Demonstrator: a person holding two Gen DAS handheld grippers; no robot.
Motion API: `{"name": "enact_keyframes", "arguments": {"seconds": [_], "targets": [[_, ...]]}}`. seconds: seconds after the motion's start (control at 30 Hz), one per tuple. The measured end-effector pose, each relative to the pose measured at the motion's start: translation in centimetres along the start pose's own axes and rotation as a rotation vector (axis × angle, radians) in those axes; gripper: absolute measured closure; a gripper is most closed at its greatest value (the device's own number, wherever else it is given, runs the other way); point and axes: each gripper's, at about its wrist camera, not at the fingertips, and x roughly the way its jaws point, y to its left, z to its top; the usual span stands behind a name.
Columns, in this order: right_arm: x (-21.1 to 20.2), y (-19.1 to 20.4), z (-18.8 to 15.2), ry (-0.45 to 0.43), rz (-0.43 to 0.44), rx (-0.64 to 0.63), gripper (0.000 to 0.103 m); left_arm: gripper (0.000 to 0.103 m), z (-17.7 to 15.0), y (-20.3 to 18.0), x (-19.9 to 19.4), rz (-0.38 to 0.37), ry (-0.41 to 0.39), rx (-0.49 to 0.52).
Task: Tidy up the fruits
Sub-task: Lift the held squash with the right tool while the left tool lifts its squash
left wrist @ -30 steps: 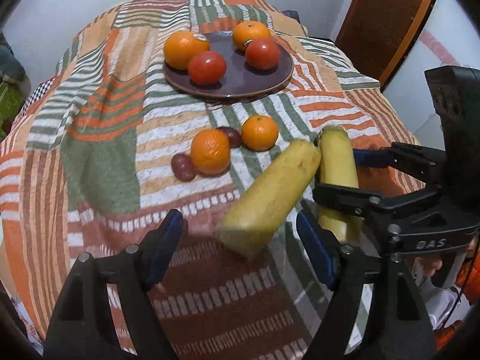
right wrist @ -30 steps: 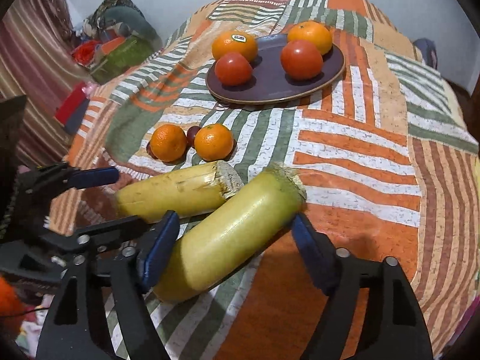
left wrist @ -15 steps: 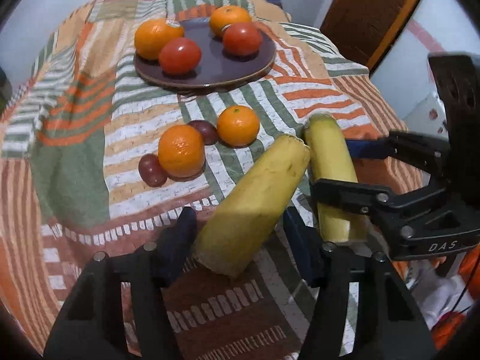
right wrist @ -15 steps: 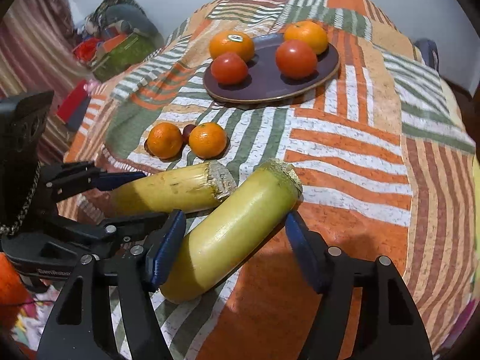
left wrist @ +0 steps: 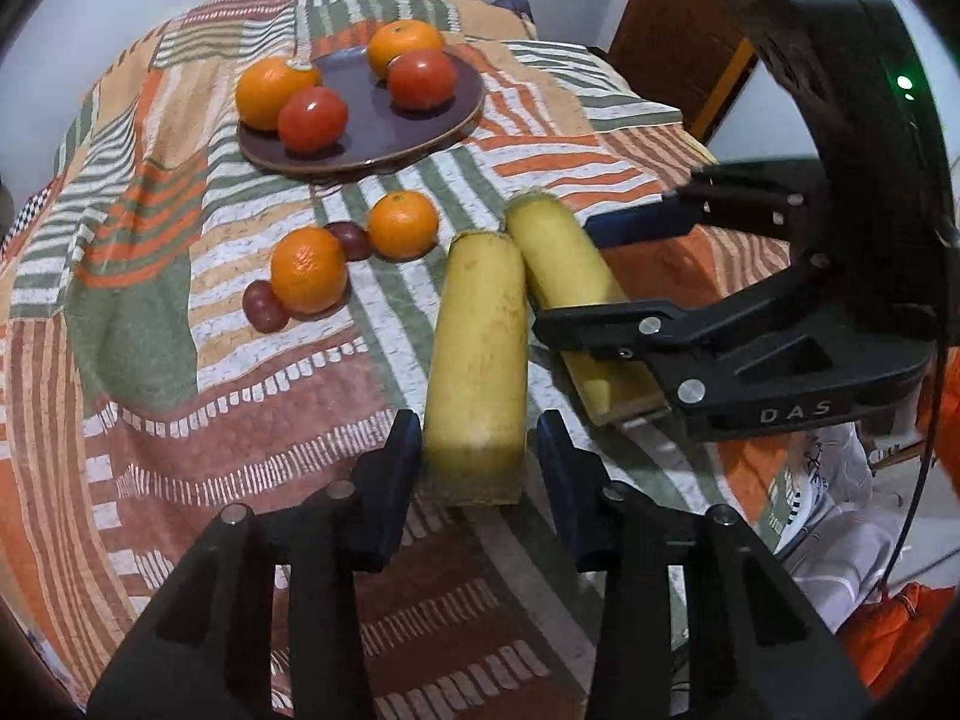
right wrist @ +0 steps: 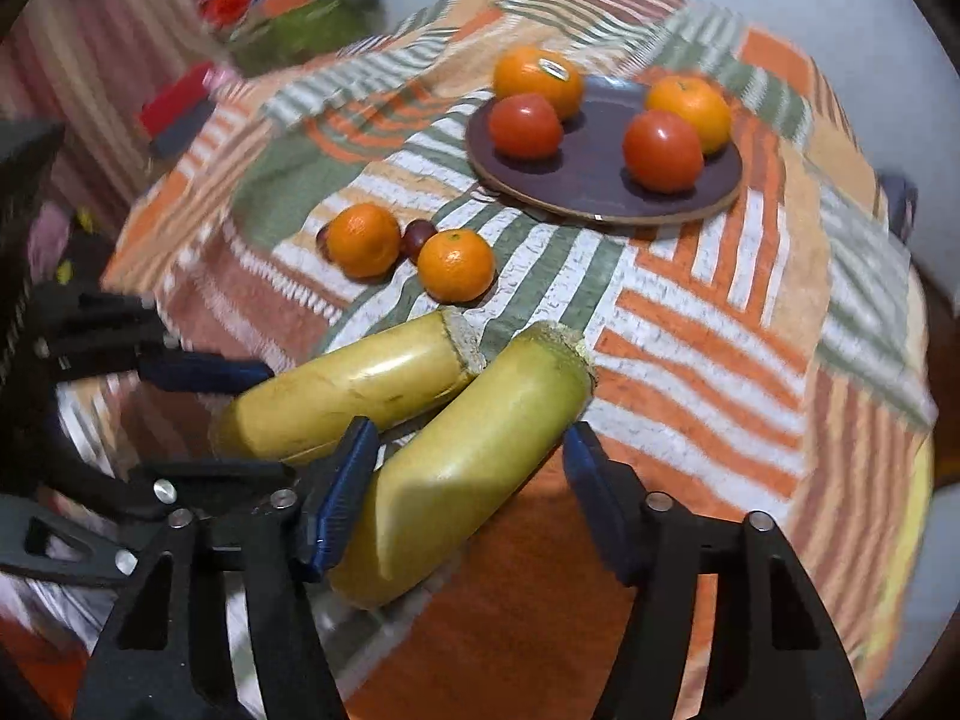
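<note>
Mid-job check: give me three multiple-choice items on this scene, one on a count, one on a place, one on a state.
1. How many round fruits sit on the dark purple round plate? A two; B six; C four.
2. Where are the two small dark red plums? A on that plate; B on the striped cloth beside the loose oranges; C on the floor.
3. The right gripper is: A open around a yellow cylindrical fruit; B shut on an orange; C out of view.
C: two oranges, two red tomatoes. B: they lie beside the loose oranges. A: one finger stands clear of the fruit.
</note>
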Motion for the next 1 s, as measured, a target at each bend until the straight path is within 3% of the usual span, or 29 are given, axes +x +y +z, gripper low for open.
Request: {"name": "enact_keyframes", "arguments": {"seconds": [0.07, 0.17, 0.37, 0.57, 0.83, 1.0], "targets": [[-0.8, 0.3, 0.1, 0.004, -0.023, -0.064, 0.054, 0.063, 0.5, -0.1, 0.1, -0.009, 0.007, 0.003], [-1.4, -0.1, 0.0, 0.001, -0.040, -0.057, 0.054, 0.063, 1.5, -0.1, 0.8, -0.004, 0.020, 0.006], [-0.6, -1.7, -0.9, -0.023, 0.054, 0.125, 0.053, 0.065, 3.1, -0.4, 2.8, 0.028, 0.039, 0.018], [0.4, -2.2, -1.0, -0.012, 0.125, 0.218, 0.047, 0.065, 2.7, 0.8, 3.0, -0.024, 0.028, -0.039], [1.8, 0.1, -0.5, -0.024, 0.076, 0.174, 0.040, 0.065, 0.7, 2.2, 1.0, -0.015, 0.041, -0.101], [1.7, 1.5, -0.5, -0.036, 0.037, 0.092, 0.049, 0.065, 0.1, 1.9, 0.7, 0.017, 0.042, -0.088]]}}
